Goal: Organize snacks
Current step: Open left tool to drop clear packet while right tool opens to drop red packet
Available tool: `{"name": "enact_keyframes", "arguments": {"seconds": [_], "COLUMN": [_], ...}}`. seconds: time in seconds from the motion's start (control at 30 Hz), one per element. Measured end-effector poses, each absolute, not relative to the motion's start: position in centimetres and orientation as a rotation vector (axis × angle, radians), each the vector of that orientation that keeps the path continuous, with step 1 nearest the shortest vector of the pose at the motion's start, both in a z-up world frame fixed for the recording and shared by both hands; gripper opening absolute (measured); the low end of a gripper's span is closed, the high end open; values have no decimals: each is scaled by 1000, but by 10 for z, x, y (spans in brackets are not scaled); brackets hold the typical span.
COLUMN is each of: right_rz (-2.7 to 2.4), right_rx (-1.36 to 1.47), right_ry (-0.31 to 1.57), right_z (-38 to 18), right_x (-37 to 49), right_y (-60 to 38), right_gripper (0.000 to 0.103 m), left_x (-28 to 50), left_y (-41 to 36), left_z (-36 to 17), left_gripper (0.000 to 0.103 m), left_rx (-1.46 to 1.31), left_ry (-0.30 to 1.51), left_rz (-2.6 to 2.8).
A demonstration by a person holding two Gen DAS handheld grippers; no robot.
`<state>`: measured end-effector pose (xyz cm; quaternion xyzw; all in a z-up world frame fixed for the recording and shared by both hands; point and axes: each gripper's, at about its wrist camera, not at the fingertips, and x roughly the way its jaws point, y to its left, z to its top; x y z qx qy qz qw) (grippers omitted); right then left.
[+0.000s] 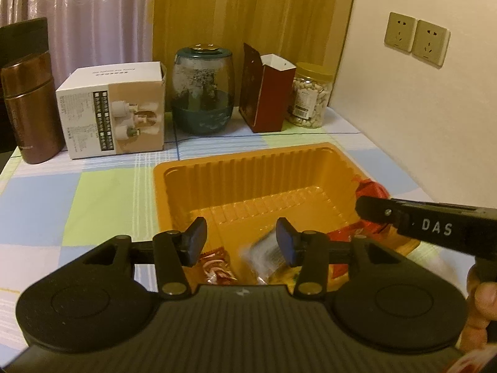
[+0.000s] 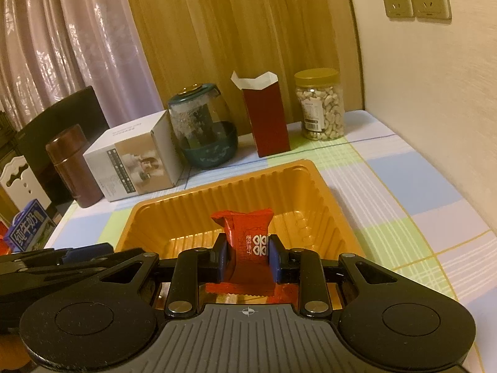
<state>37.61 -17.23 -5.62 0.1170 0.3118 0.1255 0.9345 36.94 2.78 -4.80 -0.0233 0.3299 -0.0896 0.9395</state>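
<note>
The right hand-held gripper [image 2: 247, 256] is closed on a red foil-wrapped candy with white characters [image 2: 247, 242], its blue pads pressing the packet's two sides, and it holds the candy above the near part of the orange ribbed plastic tray [image 2: 313, 186] that sits on the checked desk [image 2: 419, 186]. The grip looks chosen so the candy can simply be let go into the tray, which seems to be the collecting place for the snacks. The candy's long axis runs away from the camera and slightly upward, its crimped far end pointing toward the tray's back wall and its other crimped end hanging below the pads. The left hand-held gripper [image 1: 241, 241] stands partly open with nothing pressed between its pads. A silvery, blurred wrapped snack [image 1: 264, 250] lies just under its right pad, beside an orange-and-white wrapped sweet [image 1: 217, 267], both at the tray's near end, so it has probably just been dropped there. Along the back of the desk, well apart from the tray, stand a clear jar of pale nuts with a yellow lid [image 2: 321, 108] and a dark red open carton [image 2: 268, 118].
</note>
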Motion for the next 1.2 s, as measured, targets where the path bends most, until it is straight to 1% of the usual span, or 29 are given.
{"name": "enact_keyframes", "arguments": {"seconds": [0.73, 0.8, 0.83, 0.87, 0.9, 0.93, 1.2], "right_rz": [272, 281, 297, 306, 302, 291, 241], "right_rx": [259, 265, 273, 277, 281, 288, 320], "right_ry": [630, 619, 614, 611, 601, 589, 558], "right_z": [-57, -57, -58, -58, -58, -58, -52], "right_x": [377, 377, 377, 377, 376, 375, 374], "right_y": [-165, -164, -164, -164, -165, -166, -179], "right_gripper": [28, 28, 29, 41, 52, 68, 69], "left_x": [365, 365, 365, 364, 364, 364, 364], "left_y": [31, 31, 31, 32, 32, 32, 34], "left_z": [-50, -51, -51, -51, -51, -51, -51], "left_gripper": [45, 49, 56, 60, 60, 60, 60], "left_rx": [-38, -37, -37, -38, -38, -37, -33], "left_ry": [693, 696, 698, 698, 697, 698, 701], "left_rz": [-179, -175, -172, -169, -167, -165, -165]}}
